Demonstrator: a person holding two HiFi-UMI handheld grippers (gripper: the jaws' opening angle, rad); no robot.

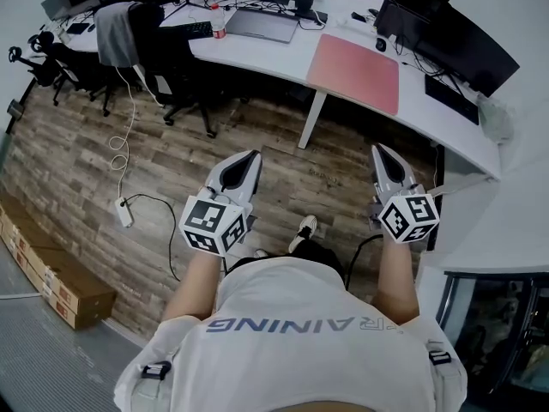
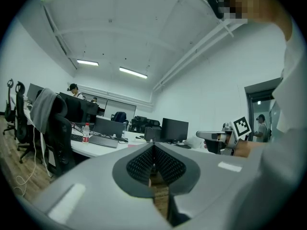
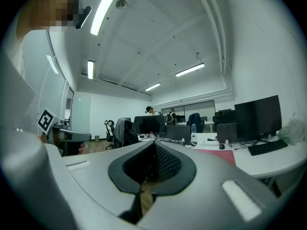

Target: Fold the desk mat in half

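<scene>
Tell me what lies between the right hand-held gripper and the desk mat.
Head view: only wood floor and the white desk front edge separate right hand-held gripper from pink desk mat.

desk mat (image 3: 221, 155) partly hidden, boxes (image 1: 51, 273) cropped

The only print that can be read is the grey lettering "RAINING" across the person's white shirt (image 1: 296, 324), near in the scene, upside down in the head view and possibly cut short.
</scene>
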